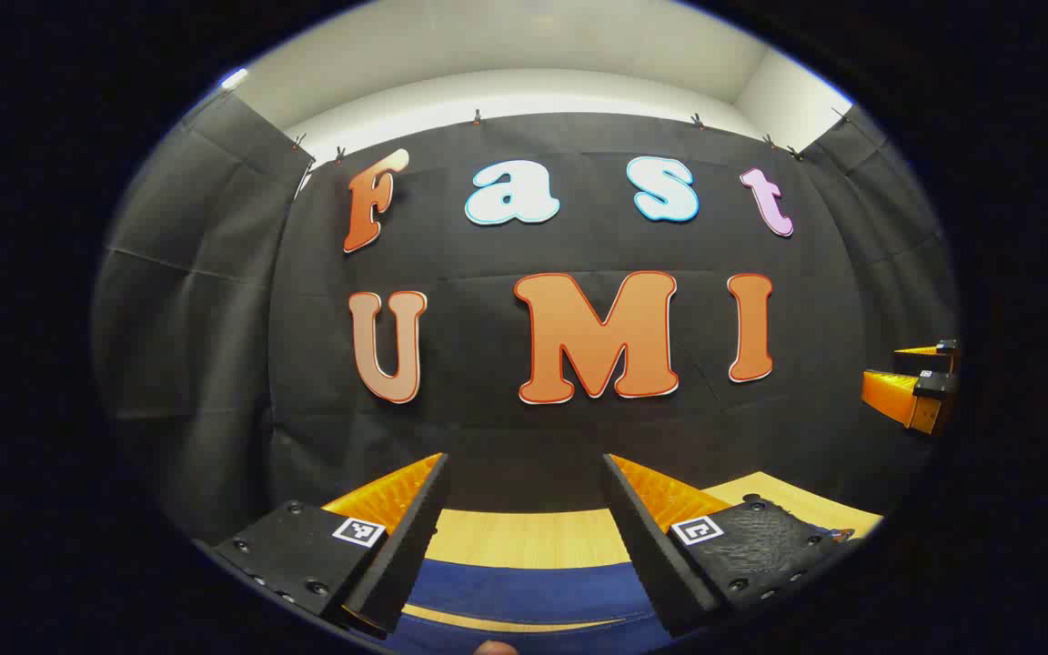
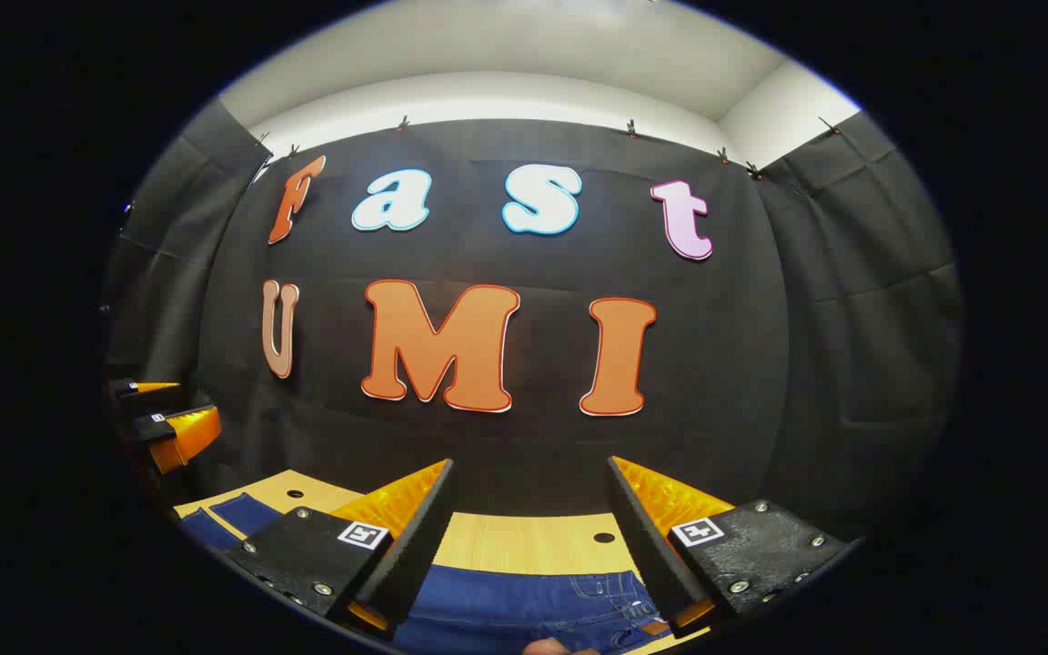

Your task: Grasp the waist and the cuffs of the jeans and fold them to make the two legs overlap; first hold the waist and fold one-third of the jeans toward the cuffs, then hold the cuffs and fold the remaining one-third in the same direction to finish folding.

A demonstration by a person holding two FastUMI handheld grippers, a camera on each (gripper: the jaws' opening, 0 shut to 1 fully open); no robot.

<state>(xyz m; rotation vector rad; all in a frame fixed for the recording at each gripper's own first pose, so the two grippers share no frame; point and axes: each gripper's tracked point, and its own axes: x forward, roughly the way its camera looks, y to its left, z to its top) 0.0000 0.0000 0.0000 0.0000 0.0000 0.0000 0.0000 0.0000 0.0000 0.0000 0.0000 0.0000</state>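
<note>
Jeans (image 1: 524, 596) lay flat on the wooden table (image 1: 524, 537), just below your left gripper (image 1: 524, 482) in the left gripper view. Its jaws were spread, holding nothing, likely staged for a first grab. Table edge beyond the denim was bare, so room to move; your right gripper (image 1: 920, 387) hung well off to the side.

Right gripper view: your right gripper was spread too, hovering over the waist (image 2: 615, 596), pockets visible. Bare table behind it.
</note>
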